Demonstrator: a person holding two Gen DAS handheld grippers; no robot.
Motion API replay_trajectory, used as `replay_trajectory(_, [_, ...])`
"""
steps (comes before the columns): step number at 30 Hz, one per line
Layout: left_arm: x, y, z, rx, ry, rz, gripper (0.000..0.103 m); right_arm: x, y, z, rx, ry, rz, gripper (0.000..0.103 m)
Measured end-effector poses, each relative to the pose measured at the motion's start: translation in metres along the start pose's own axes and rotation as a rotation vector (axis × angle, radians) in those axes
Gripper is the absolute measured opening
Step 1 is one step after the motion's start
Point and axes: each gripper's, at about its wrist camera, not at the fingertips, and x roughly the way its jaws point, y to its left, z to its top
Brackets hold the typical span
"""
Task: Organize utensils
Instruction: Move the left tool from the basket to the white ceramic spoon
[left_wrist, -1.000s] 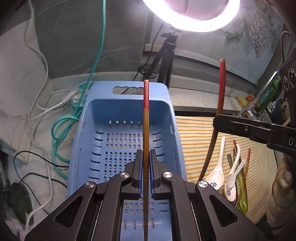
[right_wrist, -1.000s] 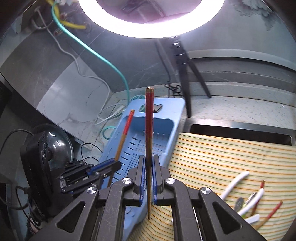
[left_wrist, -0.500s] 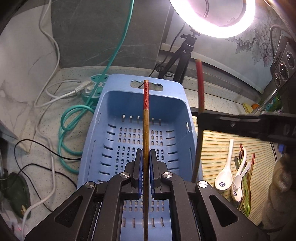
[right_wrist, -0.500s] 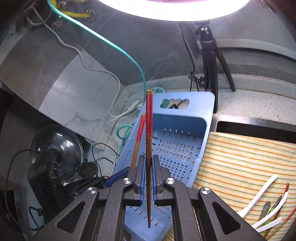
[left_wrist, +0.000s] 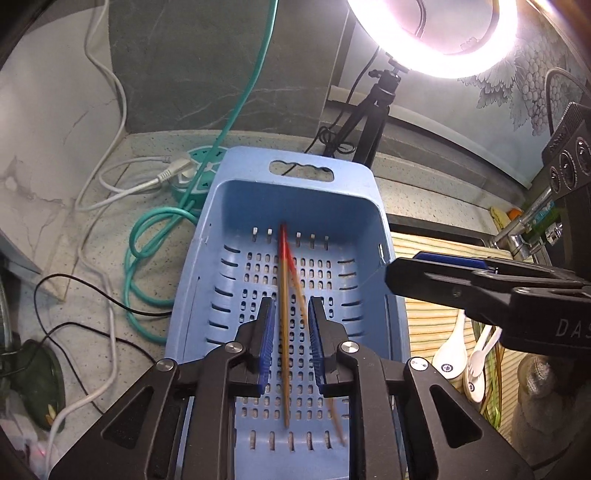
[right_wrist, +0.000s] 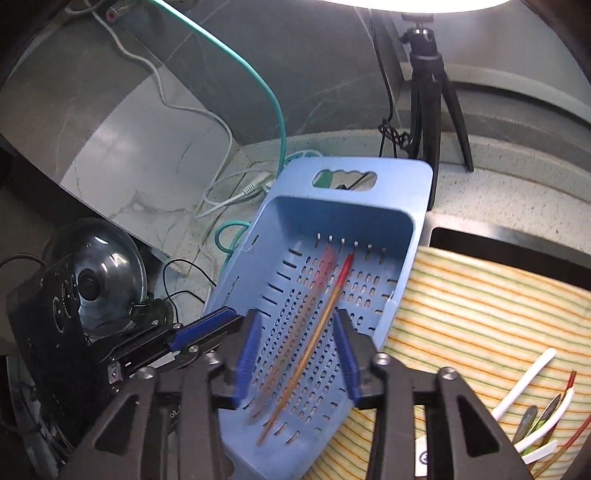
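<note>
Both chopsticks have left the jaws that pinched them a second ago and now lie in the blue basket (left_wrist: 295, 192).

From the left wrist, the left gripper (left_wrist: 290, 347) is opening, nothing between its pads; below it the two chopsticks (left_wrist: 283, 332) meet at their red tips near the basket's far wall, one blurred. At the right edge, the right gripper (left_wrist: 480, 291) reaches in over the basket's rim, and white spoons (left_wrist: 448, 350) rest on the striped mat (left_wrist: 436, 258).

From the right wrist, the right gripper (right_wrist: 299, 354) is opening, released and empty. Only this view shows a glass lid (right_wrist: 107, 273) beyond the basket's left side.
</note>
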Motion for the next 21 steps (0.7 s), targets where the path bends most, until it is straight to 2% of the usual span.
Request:
replay_trajectory(9, [-0.016, -0.012, -0.002, -0.006, -0.032, -0.018, 0.017, -0.033, -0.026, -0.008, -0.045, -0.028, -0.001, 0.042])
replay_trajectory(15, [-0.019, -0.041, -0.012, 0.032, -0.039, -0.047, 0.017, -0.069, -0.068, -0.018, 0.008, -0.117, 0.017, 0.042])
replay_trajectory(21, [-0.019, -0.078, -0.027, 0.093, -0.037, -0.104, 0.017, -0.091, -0.104, -0.021, 0.035, -0.087, -0.026, 0.042])
